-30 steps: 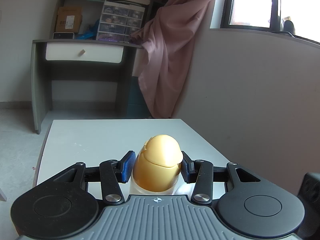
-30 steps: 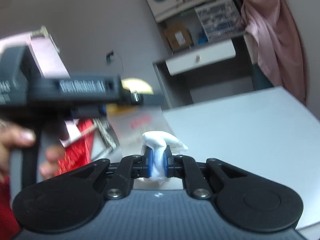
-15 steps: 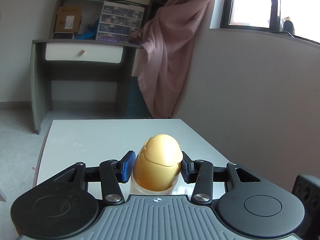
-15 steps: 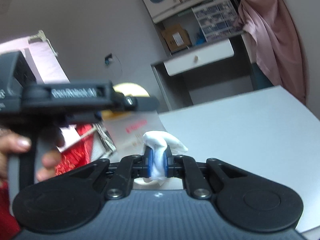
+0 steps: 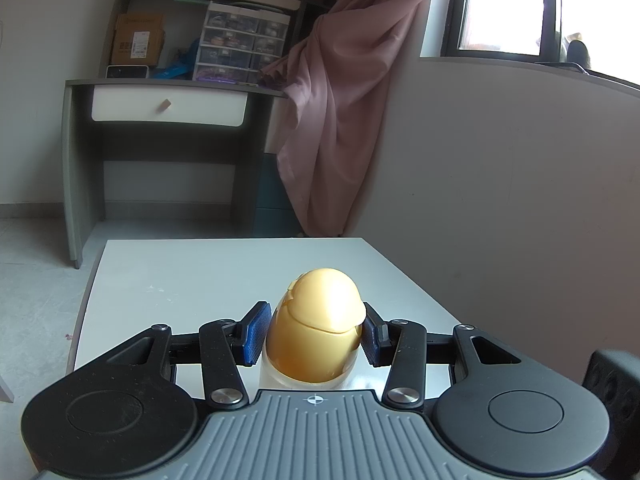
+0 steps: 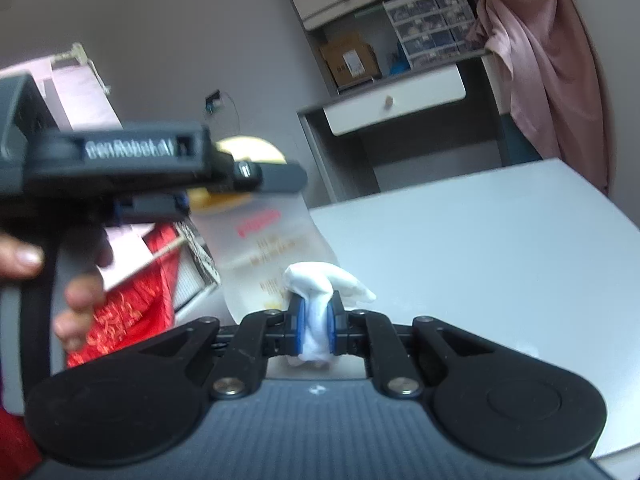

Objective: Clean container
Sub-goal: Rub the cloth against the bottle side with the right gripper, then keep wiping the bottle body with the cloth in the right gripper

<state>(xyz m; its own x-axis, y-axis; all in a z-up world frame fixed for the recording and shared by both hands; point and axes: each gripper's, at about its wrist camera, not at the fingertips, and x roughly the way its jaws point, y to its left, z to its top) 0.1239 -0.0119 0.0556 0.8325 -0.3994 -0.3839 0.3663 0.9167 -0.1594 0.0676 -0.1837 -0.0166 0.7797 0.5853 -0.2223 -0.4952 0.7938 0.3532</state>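
My left hand-held gripper (image 5: 316, 338) is clamped on the container (image 5: 316, 332), a clear bottle with a yellow cap held above the white worktop (image 5: 200, 276). My right hand-held gripper (image 6: 316, 326) pinches a white wipe (image 6: 320, 292) just beside the bottle's side.
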